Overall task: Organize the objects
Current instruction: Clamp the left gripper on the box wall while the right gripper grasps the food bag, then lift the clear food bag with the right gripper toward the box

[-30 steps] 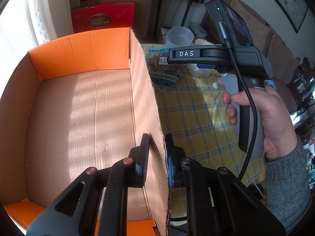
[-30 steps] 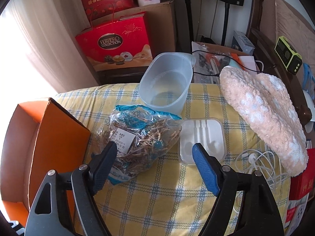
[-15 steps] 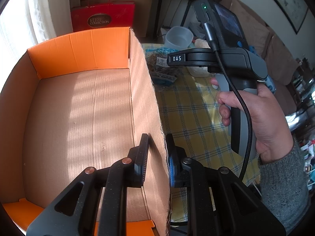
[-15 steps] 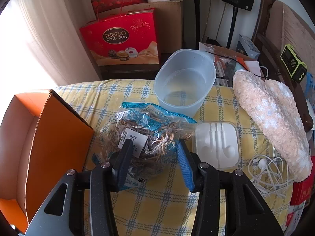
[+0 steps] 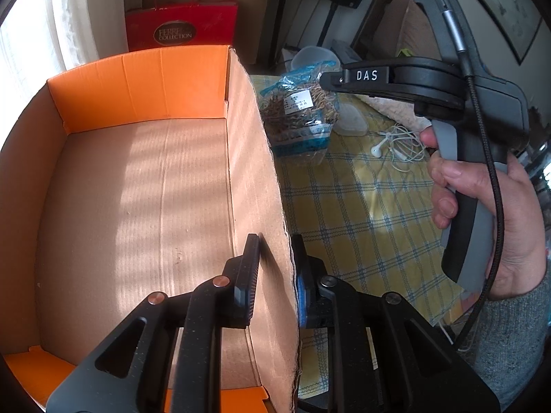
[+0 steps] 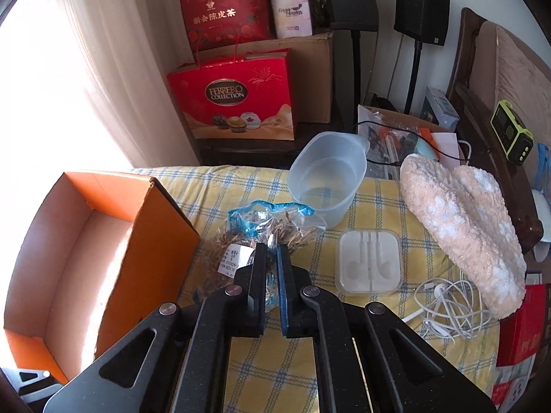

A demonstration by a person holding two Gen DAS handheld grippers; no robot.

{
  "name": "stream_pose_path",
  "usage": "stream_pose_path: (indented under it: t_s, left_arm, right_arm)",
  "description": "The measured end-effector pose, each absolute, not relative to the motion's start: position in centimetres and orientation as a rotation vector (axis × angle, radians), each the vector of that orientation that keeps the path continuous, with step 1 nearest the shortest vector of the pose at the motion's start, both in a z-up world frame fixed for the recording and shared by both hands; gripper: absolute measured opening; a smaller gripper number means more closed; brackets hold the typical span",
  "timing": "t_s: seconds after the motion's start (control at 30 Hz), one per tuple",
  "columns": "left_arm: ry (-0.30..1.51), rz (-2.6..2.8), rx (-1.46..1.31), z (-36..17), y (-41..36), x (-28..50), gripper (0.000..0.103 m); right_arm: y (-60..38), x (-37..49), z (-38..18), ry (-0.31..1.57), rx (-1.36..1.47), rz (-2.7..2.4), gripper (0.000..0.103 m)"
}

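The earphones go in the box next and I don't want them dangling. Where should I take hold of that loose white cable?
Probably grip the tangled white earphone cable at its bunched middle, coming straight down from above. It lies flat on the yellow checked cloth, with the fluffy pink slipper close on its far side.

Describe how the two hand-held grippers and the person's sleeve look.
Left hand-held gripper: black speckled fingers, copper rivets, one blue pad. Right hand-held gripper matches; its grey-and-black handle bears a "DAS" label, a braided black cable and a green light. Sleeve: grey knit.
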State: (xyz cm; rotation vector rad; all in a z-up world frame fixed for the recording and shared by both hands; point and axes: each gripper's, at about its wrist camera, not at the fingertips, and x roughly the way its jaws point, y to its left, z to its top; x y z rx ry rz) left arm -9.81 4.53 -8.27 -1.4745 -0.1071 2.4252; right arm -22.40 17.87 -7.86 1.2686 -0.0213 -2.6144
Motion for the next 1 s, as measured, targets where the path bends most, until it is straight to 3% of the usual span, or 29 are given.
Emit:
stream_pose_path:
  t_s: [0.3,0.6,0.8,0.9,0.97,1.0]
  left_arm:
    - [-0.078,2.444,-1.467,-8.5,4.8,-9.4,0.016]
    - [-0.084,2.468,-1.451,-8.5,4.8,-9.3,0.014]
    - [-0.083,2.466,-1.452,-8.3,4.4,-9.3,0.014]
    - [-0.080,2.463,-1.449,-8.3,4.5,-9.3,0.014]
    - [-0.085,2.460,-1.451,-8.3,4.5,-9.3,0.015]
    - [-0.084,2.459,-1.451,-8.3,4.6,-9.4,0.015]
  right_arm:
    - [18.0,-20.0,-2.1,0.034,1.142,-2.650,0.003]
    - [16.2,-18.2,3.2,-0.026,1.027,-2.551,0.003]
    - [13.4,-18.4,4.9,0.067,1.013,-2.536,0.004]
    - [13.9,-18.8,2.7,0.078,1.102,-2.538,0.007]
    - [15.0,-19.1,0.6,0.049,1.177,-2.538,0.019]
    - [15.5,-19.0,-0.4,0.031,1.206,-2.542,0.031]
